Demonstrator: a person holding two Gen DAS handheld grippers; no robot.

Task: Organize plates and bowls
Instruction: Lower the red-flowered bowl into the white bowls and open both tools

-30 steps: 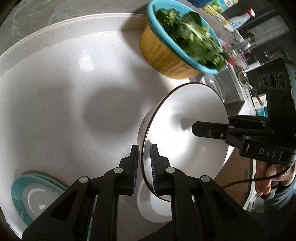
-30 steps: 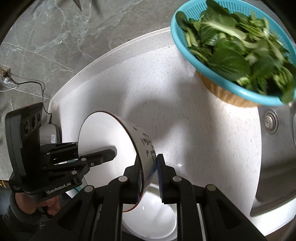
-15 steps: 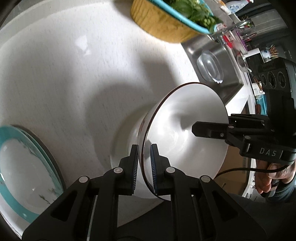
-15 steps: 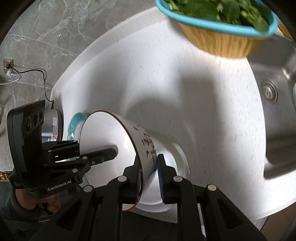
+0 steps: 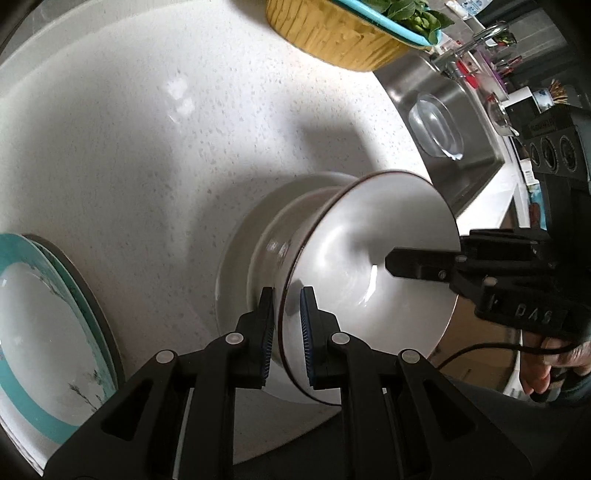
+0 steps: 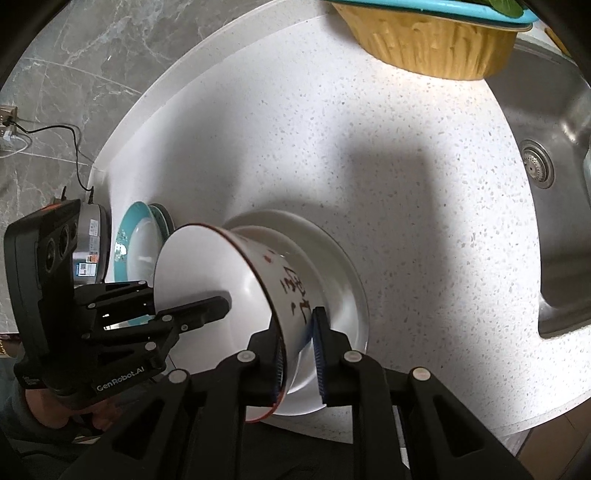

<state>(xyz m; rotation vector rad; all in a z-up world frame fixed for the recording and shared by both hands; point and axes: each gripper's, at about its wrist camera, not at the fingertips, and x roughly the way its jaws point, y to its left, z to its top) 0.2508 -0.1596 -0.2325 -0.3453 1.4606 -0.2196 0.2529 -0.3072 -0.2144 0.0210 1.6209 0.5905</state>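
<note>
A white bowl (image 5: 369, 266) with a dark red rim and painted characters on its side (image 6: 236, 273) sits inside a white plate (image 5: 236, 258), which also shows in the right wrist view (image 6: 347, 273). My left gripper (image 5: 287, 325) straddles the bowl's near rim, with a gap between its pads and the rim. My right gripper (image 6: 298, 350) straddles the opposite rim, its right pad apart from the bowl wall. Each gripper shows in the other's view. Teal-rimmed plates (image 5: 40, 332) are stacked at the left, also in the right wrist view (image 6: 140, 236).
A yellow basket with a teal colander of greens (image 5: 343, 33) stands at the back of the white counter (image 5: 147, 147). A steel sink (image 6: 554, 184) with a glass bowl (image 5: 436, 125) lies to the right. A rice cooker (image 6: 92, 243) stands at far left.
The bowl came down onto the white plate. Both grippers' jaws have parted slightly from its rim. The views tilted further down toward the counter.
</note>
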